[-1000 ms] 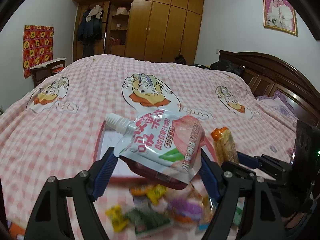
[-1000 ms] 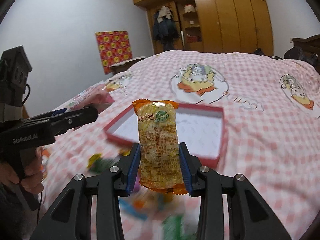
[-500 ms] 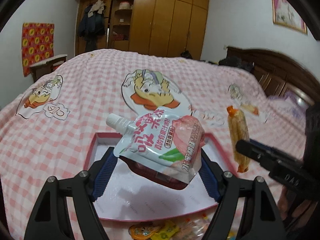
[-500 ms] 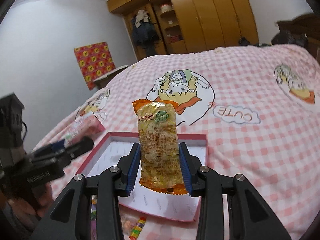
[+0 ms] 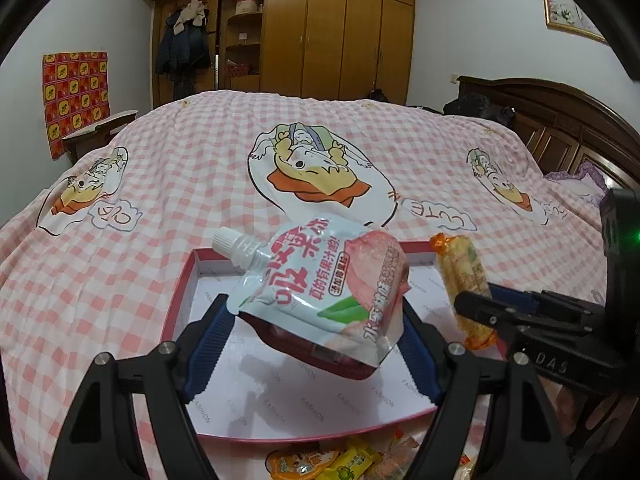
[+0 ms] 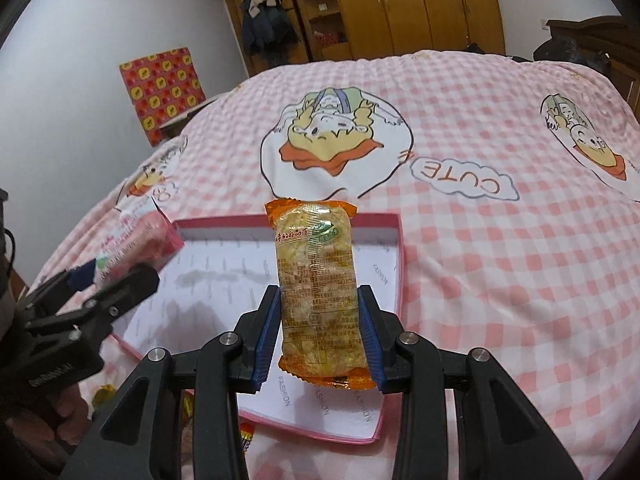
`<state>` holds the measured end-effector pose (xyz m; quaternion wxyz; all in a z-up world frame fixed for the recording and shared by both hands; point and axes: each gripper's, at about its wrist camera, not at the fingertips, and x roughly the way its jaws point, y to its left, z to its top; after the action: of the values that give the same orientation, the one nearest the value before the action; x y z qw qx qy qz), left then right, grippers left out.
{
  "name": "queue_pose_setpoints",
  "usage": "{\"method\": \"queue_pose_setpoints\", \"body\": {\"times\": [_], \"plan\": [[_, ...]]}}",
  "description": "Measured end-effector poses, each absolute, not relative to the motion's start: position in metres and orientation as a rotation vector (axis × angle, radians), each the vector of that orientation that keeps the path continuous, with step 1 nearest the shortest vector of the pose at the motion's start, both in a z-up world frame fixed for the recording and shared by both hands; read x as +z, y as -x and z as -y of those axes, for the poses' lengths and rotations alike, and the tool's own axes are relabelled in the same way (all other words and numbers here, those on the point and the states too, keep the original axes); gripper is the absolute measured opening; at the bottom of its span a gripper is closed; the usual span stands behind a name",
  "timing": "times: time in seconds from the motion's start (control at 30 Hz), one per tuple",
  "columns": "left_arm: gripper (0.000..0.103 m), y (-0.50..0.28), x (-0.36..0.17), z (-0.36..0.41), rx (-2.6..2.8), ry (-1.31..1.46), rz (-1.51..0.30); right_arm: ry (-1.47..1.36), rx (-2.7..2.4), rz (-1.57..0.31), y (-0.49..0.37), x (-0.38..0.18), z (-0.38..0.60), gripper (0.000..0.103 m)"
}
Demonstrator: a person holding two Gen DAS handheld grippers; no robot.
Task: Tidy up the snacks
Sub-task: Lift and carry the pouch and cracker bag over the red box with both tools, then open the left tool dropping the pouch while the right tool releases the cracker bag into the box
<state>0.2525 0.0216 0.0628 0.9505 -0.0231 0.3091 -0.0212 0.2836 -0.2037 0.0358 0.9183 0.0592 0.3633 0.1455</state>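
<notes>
Right wrist: hand-held gripper (image 6: 319, 333) clamped on cracker pack (image 6: 316, 280), above tray rim (image 6: 401, 248).

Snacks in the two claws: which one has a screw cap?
The peach jelly pouch in the left claw: it has a white spout cap at its top corner. The orange-ended snack bar in the right claw is a sealed wrapper.

My left wrist view looks forward and downward along the left gripper (image 5: 314, 344) from close above the red-rimmed tray (image 5: 178, 300), facing the wardrobe (image 5: 340, 32) across the bed. My right wrist view looks likewise along the right gripper (image 6: 319, 340), from the tray's (image 6: 394, 280) right. Both views share the tray, the checked bedspread (image 5: 160, 184) and the opposite gripper.
</notes>
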Motion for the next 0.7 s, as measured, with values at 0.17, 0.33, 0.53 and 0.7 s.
{"method": "queue_pose_setpoints", "body": {"times": [0.17, 0.33, 0.53, 0.7], "plan": [[0.082, -0.251, 0.061, -0.022, -0.048, 0.042, -0.636, -0.101, 0.304, -0.759, -0.285, 0.032, 0.199, 0.039], [0.082, -0.254, 0.058, -0.021, -0.044, 0.042, -0.647, -0.097, 0.307, -0.788, -0.288, 0.025, 0.197, 0.039], [0.082, -0.256, 0.053, -0.023, -0.038, 0.050, -0.662, -0.092, 0.302, -0.818, -0.291, 0.017, 0.195, 0.039], [0.082, -0.259, 0.050, -0.026, -0.043, 0.069, -0.684, -0.094, 0.298, -0.836, -0.293, 0.012, 0.194, 0.039]]}}
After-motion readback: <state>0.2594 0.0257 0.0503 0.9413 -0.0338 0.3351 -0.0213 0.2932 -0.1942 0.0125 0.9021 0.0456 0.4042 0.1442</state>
